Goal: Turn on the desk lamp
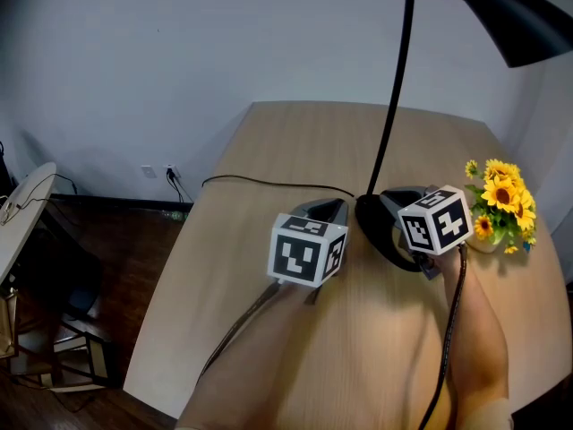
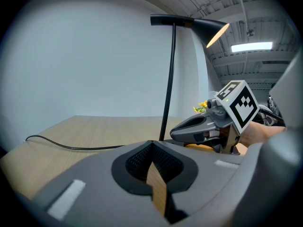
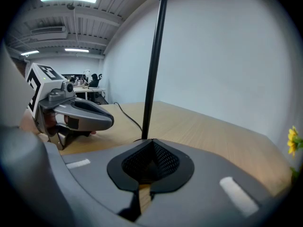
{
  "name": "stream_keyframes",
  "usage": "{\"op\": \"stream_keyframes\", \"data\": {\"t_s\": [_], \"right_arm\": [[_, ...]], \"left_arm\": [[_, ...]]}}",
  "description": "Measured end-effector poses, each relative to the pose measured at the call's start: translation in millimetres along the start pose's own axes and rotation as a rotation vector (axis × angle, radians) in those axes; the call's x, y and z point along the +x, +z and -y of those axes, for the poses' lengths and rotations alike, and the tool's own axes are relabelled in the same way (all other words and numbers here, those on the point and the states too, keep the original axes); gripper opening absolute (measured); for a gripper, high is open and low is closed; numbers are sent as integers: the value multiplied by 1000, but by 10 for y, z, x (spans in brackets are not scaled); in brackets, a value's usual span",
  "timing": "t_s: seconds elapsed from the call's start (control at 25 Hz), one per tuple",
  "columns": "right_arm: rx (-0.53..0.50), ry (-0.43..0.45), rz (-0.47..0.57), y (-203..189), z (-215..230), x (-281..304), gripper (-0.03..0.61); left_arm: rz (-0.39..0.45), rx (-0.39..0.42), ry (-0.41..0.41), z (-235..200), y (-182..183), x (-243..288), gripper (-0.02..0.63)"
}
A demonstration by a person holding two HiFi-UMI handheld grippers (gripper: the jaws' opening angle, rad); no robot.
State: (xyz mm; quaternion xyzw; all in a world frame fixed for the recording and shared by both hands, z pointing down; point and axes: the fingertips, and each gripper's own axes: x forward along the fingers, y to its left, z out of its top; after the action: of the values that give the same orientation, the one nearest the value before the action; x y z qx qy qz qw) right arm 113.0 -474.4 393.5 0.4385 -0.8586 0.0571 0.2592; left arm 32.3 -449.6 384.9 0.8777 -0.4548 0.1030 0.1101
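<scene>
The black desk lamp has a thin pole that rises from a round base to a dark head at the top right. In the left gripper view the shade's inside looks warm orange. My right gripper hovers over the base, close to the pole's foot, shut and holding nothing. My left gripper sits just left of the base, also shut with nothing in it. In each gripper view the pole stands right beyond the shut jaws, and the other gripper shows beside it.
A black cable runs across the wooden table from the left edge to the lamp base. A small bunch of sunflowers stands at the right edge. To the left the table drops to a dark floor.
</scene>
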Motion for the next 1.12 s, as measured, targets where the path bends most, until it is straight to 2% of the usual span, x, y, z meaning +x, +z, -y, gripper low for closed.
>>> {"op": "stream_keyframes", "data": {"t_s": [0.44,0.56,0.68,0.76,0.92,1.12], "right_arm": [[73,-120,128,29,-118,-532,0],[102,-134,149,-80,-143,-712,0],[137,-151,170,-191,-190,-870,0],[151,-155,188,-205,-254,-968,0],[139,-154,219,-183,-444,-1195,0],[116,-144,234,-298,-731,-1454,0]], "left_arm": [[46,13,14,-32,43,-21,0],[69,12,49,-80,57,-33,0],[50,-1,93,-118,5,-54,0],[21,0,91,-52,-51,-100,0],[-18,50,47,236,-149,-274,0],[42,28,30,477,-218,-671,0]]}}
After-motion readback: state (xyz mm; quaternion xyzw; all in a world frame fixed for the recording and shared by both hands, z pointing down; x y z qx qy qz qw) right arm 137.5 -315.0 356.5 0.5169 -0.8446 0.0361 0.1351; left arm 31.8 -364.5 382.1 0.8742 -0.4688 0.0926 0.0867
